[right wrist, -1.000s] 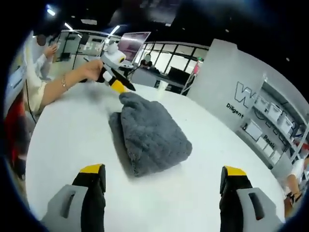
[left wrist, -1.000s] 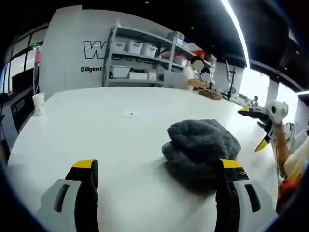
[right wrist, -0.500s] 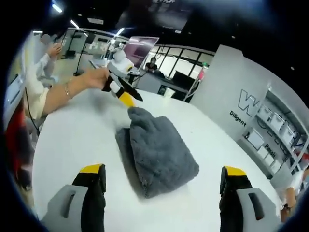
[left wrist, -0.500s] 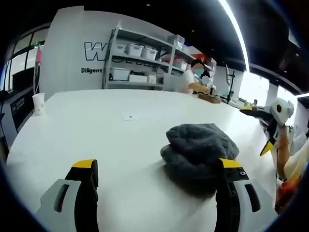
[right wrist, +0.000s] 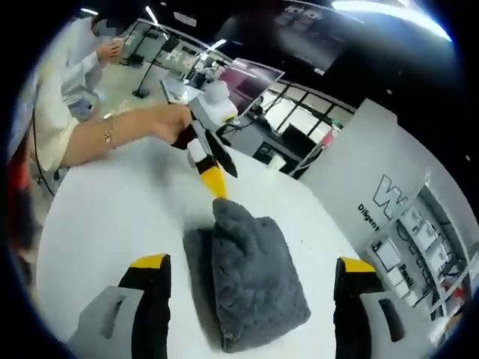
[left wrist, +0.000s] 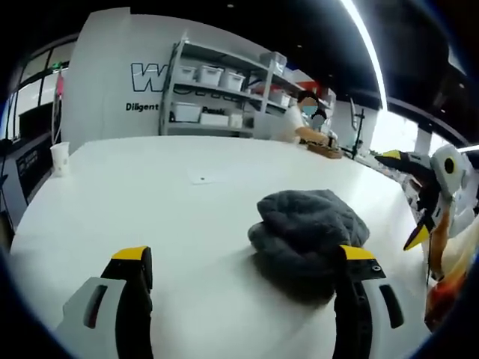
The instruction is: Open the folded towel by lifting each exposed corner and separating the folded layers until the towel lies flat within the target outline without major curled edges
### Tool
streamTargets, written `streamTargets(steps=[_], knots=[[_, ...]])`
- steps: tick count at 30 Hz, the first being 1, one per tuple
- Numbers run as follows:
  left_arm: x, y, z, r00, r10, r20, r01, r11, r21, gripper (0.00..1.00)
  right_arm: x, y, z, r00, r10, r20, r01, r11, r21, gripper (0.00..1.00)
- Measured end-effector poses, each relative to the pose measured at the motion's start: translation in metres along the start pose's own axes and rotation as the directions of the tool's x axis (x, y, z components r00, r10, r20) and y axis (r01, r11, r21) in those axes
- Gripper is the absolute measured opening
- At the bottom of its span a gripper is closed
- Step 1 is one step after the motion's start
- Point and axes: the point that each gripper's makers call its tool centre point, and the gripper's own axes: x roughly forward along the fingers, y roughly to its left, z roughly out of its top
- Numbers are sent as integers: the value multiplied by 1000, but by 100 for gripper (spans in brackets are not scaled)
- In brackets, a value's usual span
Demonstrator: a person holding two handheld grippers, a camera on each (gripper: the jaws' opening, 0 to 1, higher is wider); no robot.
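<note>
A dark grey folded towel (left wrist: 310, 224) lies bunched on the white table (left wrist: 150, 194). My left gripper (left wrist: 245, 258) is open, its yellow-tipped jaws low over the table just short of the towel. My right gripper (left wrist: 419, 198) comes in at the right edge, open, above and beside the towel. In the right gripper view the towel (right wrist: 251, 277) lies ahead between the wide-open jaws of my right gripper (right wrist: 253, 263). The left gripper (right wrist: 209, 161), held by a hand (right wrist: 161, 123), points its yellow tip down at the towel's far end.
A paper cup (left wrist: 60, 158) stands near the table's far left edge. Shelves with white bins (left wrist: 217, 97) line the back wall, and a person (left wrist: 303, 120) works at the table's far side. Bare white table (right wrist: 112, 217) lies left of the towel; other people (right wrist: 90, 60) stand beyond.
The right gripper has lifted and drawn nearer in the left gripper view. The right gripper view now looks more steeply down on the towel. The towel keeps its shape and place.
</note>
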Motion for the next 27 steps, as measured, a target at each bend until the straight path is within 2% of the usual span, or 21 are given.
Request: streamTargets(steps=[5, 10, 13, 17, 20, 25, 27], knots=[[-2, 0, 1, 1000, 1, 4, -1, 1000, -1, 99, 18, 2, 12, 1000, 19, 21, -18, 999, -27, 78], [-6, -1, 5, 1000, -5, 23, 5, 1000, -2, 99, 47, 8, 18, 998, 65, 19, -65, 998, -21, 69], [-9, 1, 9, 999, 0, 38, 0, 1000, -4, 99, 77, 8, 14, 997, 72, -5, -72, 997, -20, 64], [-10, 3, 9, 999, 4, 44, -3, 1000, -12, 99, 104, 18, 4, 992, 121, -41, -122, 992, -25, 58], [-11, 6, 8, 999, 8, 46, -7, 1000, -20, 99, 115, 24, -2, 988, 147, -56, -148, 989, -14, 53], [-13, 10, 10, 999, 13, 53, -12, 1000, -29, 99, 121, 20, -10, 988, 145, -57, -144, 989, 28, 35], [-12, 10, 10, 999, 13, 49, -12, 1000, -26, 99, 121, 20, -12, 987, 151, -47, -149, 988, 48, 22]])
